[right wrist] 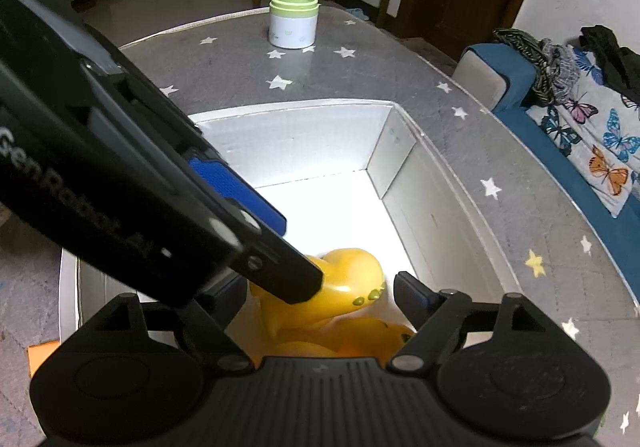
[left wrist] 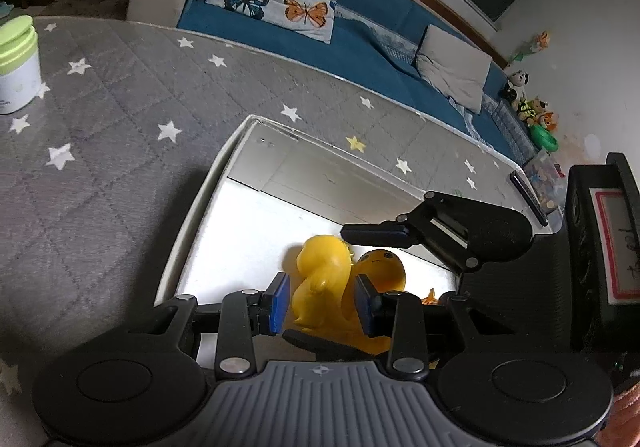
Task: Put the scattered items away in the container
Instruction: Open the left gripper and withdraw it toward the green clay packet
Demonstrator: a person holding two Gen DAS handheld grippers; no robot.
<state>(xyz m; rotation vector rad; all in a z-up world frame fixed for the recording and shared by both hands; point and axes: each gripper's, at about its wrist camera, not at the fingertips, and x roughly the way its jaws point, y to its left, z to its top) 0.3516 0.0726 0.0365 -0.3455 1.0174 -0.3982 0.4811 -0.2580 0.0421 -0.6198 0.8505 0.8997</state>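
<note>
Both grippers over the white box (right wrist: 404, 151), which sits on the grey star-print mat (left wrist: 120, 119).

Left gripper (left wrist: 322, 301): jaws partly open, blue pads either side of a yellow duck toy (left wrist: 320, 271). The pads look to be against the duck's flanks, though the toy also seems to rest on the box floor, so I cannot tell for sure whether it is gripped or merely straddled.

Right gripper (right wrist: 320, 287): jaws wide, nothing pinched. Only its right finger is plain; the left gripper's arm crosses in front of the other. A second yellow toy (left wrist: 380, 267) lies just beside the first, under this gripper, apparently already let go.

Toys are in the near end of the box, crowded together; the far end is bare.

For the release:
- Open the left jaws fully before lifting, so the soft toy does not cling to a pad and ride up.
- Draw each gripper straight up and away from the other; they are close and could knock.
- Keep clear of the box wall on the way out.

White tub with green lid (right wrist: 293, 21) stands well apart on the mat, likely the next item.
</note>
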